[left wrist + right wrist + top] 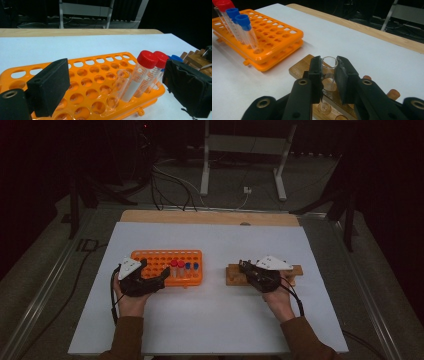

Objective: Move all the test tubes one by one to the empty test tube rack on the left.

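Roughly 2 red-capped tubes (147,72), 2 blue (243,27)

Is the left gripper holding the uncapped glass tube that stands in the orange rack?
No: the left gripper's jaws stand wide apart, and the uncapped tube stands free in the orange rack between them.

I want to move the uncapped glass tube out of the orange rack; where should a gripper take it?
Grip the bare upper wall of the uncapped glass tube, just under its open rim, coming from above. It leans in the orange rack, its lower part sunk in a hole, and the red-capped tubes crowd one side.
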Motion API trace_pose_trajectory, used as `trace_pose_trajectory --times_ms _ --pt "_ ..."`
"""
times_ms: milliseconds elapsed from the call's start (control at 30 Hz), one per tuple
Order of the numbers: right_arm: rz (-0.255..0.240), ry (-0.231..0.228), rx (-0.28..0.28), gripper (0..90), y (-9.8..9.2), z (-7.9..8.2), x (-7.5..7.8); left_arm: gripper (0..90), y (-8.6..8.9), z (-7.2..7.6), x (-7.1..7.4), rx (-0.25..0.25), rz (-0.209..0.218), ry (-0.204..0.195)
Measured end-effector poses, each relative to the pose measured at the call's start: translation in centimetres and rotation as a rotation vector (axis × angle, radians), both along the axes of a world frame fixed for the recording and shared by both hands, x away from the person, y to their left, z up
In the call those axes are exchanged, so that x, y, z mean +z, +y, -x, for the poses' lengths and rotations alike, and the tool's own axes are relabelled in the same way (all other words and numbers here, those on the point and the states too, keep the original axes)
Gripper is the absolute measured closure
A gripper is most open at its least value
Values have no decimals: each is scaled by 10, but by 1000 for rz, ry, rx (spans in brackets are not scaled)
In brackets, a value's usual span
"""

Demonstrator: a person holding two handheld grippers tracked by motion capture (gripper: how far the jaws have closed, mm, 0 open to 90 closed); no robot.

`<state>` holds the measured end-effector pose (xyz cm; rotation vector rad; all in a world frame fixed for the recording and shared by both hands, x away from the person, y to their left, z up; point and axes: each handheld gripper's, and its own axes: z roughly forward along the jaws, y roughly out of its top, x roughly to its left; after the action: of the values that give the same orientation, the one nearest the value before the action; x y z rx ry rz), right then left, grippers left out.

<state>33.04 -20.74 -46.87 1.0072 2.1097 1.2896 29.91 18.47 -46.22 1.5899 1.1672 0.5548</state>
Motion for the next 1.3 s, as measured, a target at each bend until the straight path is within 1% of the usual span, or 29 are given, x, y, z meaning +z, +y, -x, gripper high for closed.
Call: trace_pose_trajectory --times_ms 133,300,567,600,667,733,833,933,1000,1067,1133,1200,1300 --pt "12 -2 -3 754 1 -1 -1 66 -1 0 1 -7 7 -1" --pt "2 2 -11 755 2 -2 -2 47 -3 0 2 -18 8 4" --pt "8 0 -14 762 0 0 0 20 -5 1 5 -27 17 2" --pt "4 1 -18 762 -1 0 1 19 -5 1 6 -28 18 1" --pt "-10 -5 -23 762 -5 1 4 14 -7 2 7 -27 7 -2" --pt "-40 -6 -23 763 -9 2 9 6 -10 3 10 -15 -19 -14" --pt "-61 -22 -22 763 -13 4 17 6 -13 5 15 -10 -30 -35" --pt "-85 -40 -22 762 -16 8 27 6 -19 7 20 -17 -49 -52" --pt "-100 -53 -19 762 -19 10 33 6 -24 8 24 -23 -69 -68" --pt "-126 -56 -19 763 -23 11 40 7 -30 11 29 -25 -92 -94" --pt "-150 -52 -16 763 -26 13 47 8 -38 12 35 -47 -95 -112" --pt "-159 -59 -8 763 -29 16 53 10 -48 14 42 -72 -98 -132" --pt "-174 -45 9 762 -29 19 59 15 -64 16 50 -124 -100 -149"
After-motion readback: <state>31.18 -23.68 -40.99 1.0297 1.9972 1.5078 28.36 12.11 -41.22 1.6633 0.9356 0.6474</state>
